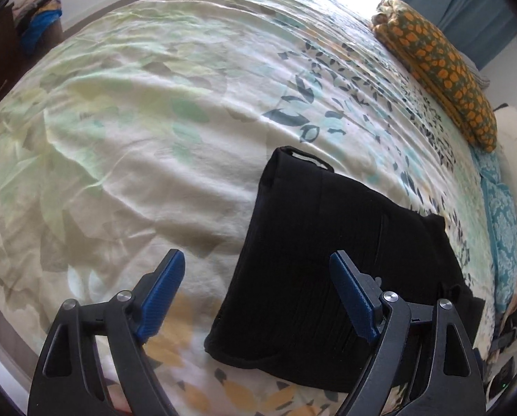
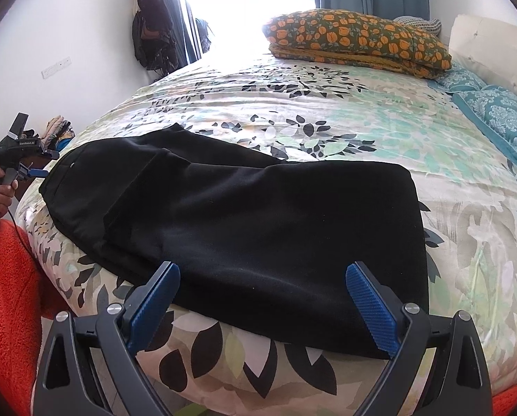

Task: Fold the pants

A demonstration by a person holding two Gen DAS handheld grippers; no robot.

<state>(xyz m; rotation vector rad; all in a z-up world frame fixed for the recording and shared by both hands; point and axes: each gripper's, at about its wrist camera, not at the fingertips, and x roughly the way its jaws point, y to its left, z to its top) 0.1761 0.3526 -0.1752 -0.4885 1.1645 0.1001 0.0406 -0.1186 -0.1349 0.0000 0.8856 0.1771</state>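
- Pants (image 2: pixel 244 215): black, lying flat along the near edge of the bed (image 2: pixel 328 111), already doubled over so that one layer sits on another; the waist end lies toward the left hand.
- Handling, as judged: soft, limp, matte knit or woven cloth, light, not fragile. It will sag and drape when lifted and will not hold a shape. Layers may slide apart if only the top one is pinched.
- Where to take hold, as judged: at the corners or along an edge, catching all layers at once; the thicker waistband (image 1: pixel 303 159) with its small loop gives the firmest purchase.
- Left gripper (image 1: pixel 258 274): jaws standing wide apart, nothing between the pads, poised over the waist end of the pants, one finger above the cloth and one above the bedcover.
- Right gripper (image 2: pixel 263 287): jaws likewise wide apart and empty, at the near edge of the folded end.
- Surroundings: floral bedcover (image 1: pixel 154 104), wrinkled; orange-patterned pillow (image 2: pixel 359 41) well apart at the head of the bed.
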